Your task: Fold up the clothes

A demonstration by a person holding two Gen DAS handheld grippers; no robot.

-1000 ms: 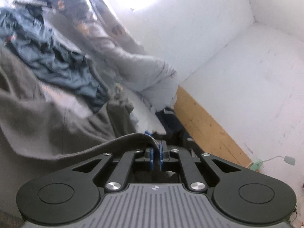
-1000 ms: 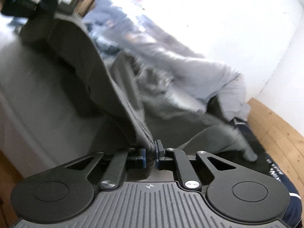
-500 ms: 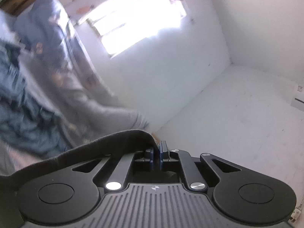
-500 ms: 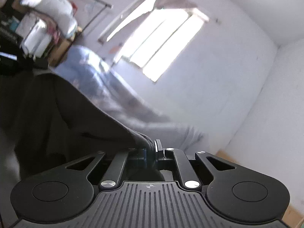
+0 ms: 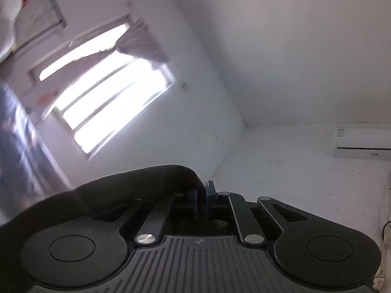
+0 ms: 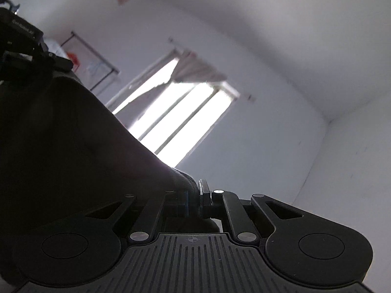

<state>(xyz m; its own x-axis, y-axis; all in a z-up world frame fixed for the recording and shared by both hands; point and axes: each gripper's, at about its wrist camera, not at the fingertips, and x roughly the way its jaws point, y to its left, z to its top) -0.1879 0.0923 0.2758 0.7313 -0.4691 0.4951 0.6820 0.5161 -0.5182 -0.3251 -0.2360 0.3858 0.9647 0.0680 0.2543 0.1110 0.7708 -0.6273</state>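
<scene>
Your left hand-held gripper [image 5: 201, 196] is clamped on the edge of the dark garment [image 5: 136, 178], which drapes off to its left. Your right hand-held gripper [image 6: 194, 196] grips the same garment [image 6: 73, 146], the cloth filling the left of its view. Both point up toward the window [image 5: 114, 105] and white walls, with an air conditioner [image 5: 364, 142] at right.

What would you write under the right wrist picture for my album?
The right gripper, shut on a dark garment, points up toward a bright window.
</scene>
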